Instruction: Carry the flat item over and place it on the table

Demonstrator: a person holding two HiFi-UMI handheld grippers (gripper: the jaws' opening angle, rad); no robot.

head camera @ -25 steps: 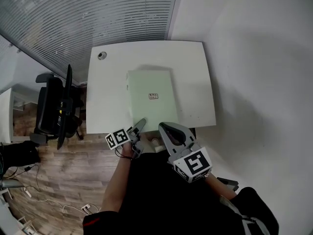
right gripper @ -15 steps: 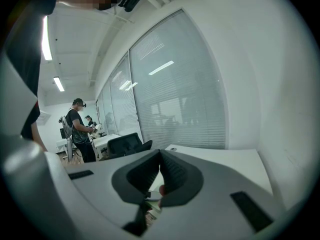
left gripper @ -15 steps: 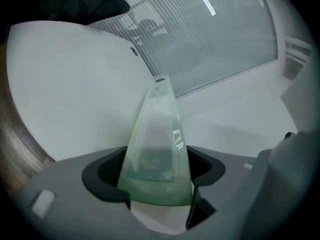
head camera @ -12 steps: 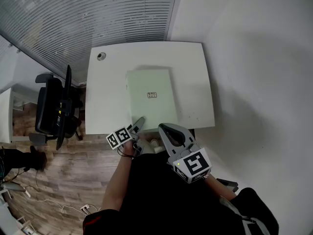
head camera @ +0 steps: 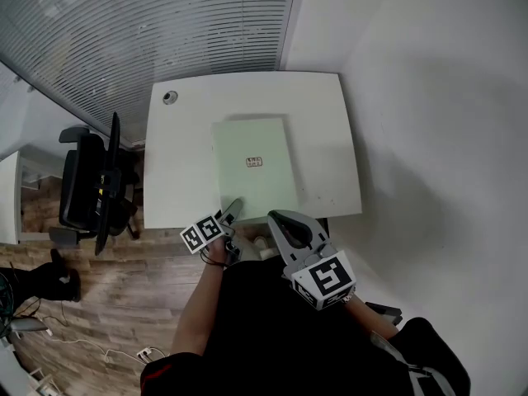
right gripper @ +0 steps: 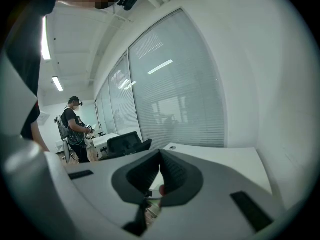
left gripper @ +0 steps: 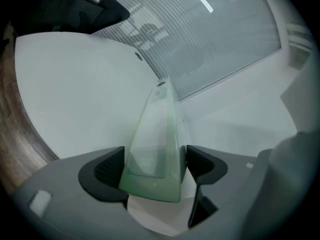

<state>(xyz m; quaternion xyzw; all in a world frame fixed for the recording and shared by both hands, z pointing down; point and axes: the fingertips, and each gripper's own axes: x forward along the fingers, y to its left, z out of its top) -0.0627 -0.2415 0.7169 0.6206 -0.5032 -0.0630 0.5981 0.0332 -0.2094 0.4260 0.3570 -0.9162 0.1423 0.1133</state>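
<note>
Left gripper (head camera: 234,209) jaws just opening wide, flat green item (head camera: 254,167) edge loose between (lying on table (head camera: 177,163)); right gripper (head camera: 276,219) closed.

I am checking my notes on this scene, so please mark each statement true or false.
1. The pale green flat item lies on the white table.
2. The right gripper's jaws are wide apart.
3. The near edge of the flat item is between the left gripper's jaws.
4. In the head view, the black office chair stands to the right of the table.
1. True: the flat item lies on the table.
2. False: the right gripper has its jaws together, with nothing between them.
3. True: the left gripper has just been opening its jaws around that edge.
4. False: the office chair stands to the left of the table.
</note>
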